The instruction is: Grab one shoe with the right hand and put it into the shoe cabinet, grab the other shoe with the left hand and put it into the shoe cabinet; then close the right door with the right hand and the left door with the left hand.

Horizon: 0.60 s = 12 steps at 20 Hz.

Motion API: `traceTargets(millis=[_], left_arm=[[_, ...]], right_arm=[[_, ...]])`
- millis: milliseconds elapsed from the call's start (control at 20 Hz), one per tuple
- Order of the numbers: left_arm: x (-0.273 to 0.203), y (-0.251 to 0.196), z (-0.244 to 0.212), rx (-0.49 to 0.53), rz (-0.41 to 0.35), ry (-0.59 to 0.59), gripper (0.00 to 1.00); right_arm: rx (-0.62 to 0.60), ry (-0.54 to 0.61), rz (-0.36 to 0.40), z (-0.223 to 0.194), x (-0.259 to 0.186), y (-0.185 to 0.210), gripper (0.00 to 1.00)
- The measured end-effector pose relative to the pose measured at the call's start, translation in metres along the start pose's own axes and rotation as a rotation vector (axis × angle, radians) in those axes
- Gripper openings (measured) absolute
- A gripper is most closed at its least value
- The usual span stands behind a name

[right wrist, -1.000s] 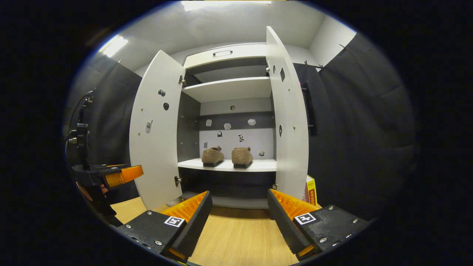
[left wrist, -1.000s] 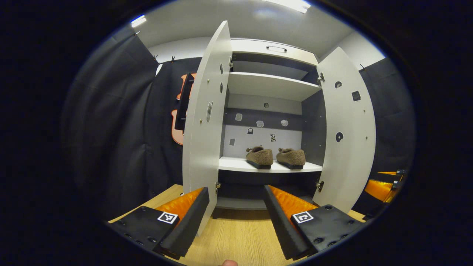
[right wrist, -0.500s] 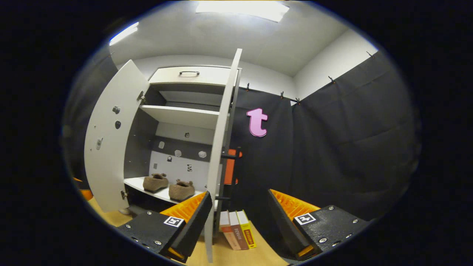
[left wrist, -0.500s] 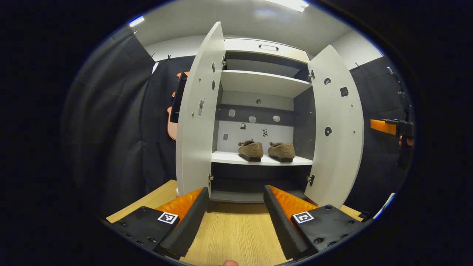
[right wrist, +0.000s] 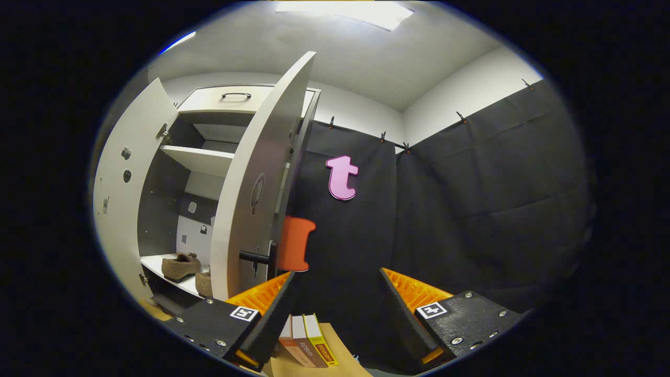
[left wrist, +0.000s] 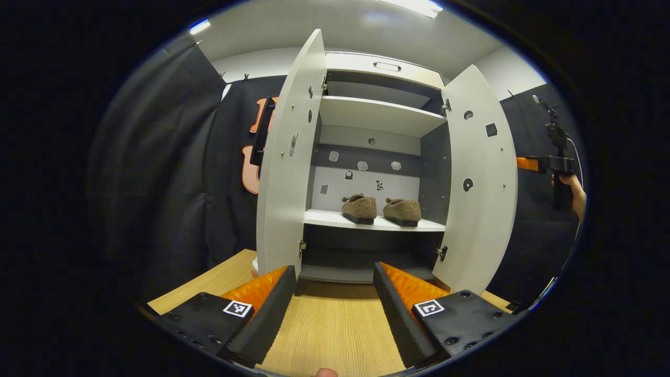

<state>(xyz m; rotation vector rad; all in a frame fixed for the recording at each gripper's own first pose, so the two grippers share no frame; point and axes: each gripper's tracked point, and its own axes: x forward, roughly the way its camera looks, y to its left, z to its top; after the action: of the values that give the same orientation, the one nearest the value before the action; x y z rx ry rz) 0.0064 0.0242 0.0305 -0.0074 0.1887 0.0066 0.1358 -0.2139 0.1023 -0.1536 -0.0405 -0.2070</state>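
Two brown fuzzy shoes (left wrist: 359,208) (left wrist: 402,211) stand side by side on the middle shelf of the white shoe cabinet (left wrist: 377,115). Both doors are wide open: the left door (left wrist: 285,173) and the right door (left wrist: 479,183). My left gripper (left wrist: 332,309) is open and holds nothing, low in front of the cabinet. In the left gripper view a hand (left wrist: 577,193) holds my right gripper (left wrist: 525,163) beyond the right door's outer side. My right gripper (right wrist: 335,314) is open and holds nothing, close to the right door (right wrist: 251,183) and its dark handle (right wrist: 256,256). One shoe (right wrist: 180,265) shows past that door.
The cabinet stands on a light wooden floor (left wrist: 335,324). Several books (right wrist: 306,345) stand upright on the floor beside the right door. Black cloth walls close in on both sides. The upper shelf (left wrist: 377,112) holds nothing.
My right gripper has swung right, from facing the cabinet's inside to the right door's outer side near its handle. The left gripper has barely shifted. Shoes and doors have stayed put.
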Motion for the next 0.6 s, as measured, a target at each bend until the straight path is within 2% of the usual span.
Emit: traceTargets(millis=[100, 300, 400, 500, 550, 600], left_arm=[[0.002, 0.005, 0.001, -0.001, 0.006, 0.003, 0.94], [0.009, 0.006, 0.006, 0.007, -0.003, -0.011, 0.97], [0.014, 0.002, 0.006, 0.000, -0.017, -0.014, 0.94], [0.018, -0.001, 0.007, -0.015, -0.029, -0.013, 0.97], [0.019, -0.001, 0.006, -0.021, -0.033, -0.014, 0.94], [0.019, -0.002, 0.006, -0.025, -0.036, -0.014, 0.97]], right_arm=[[0.006, -0.002, 0.007, 0.001, 0.004, 0.002, 0.92], [0.071, 0.012, 0.049, 0.002, 0.002, 0.014, 0.89], [0.115, 0.025, 0.094, 0.002, -0.003, 0.027, 0.88], [0.148, 0.038, 0.136, 0.005, -0.006, 0.044, 0.88], [0.144, 0.037, 0.149, 0.006, -0.006, 0.051, 0.88], [0.132, 0.032, 0.167, 0.009, -0.007, 0.060, 0.88]])
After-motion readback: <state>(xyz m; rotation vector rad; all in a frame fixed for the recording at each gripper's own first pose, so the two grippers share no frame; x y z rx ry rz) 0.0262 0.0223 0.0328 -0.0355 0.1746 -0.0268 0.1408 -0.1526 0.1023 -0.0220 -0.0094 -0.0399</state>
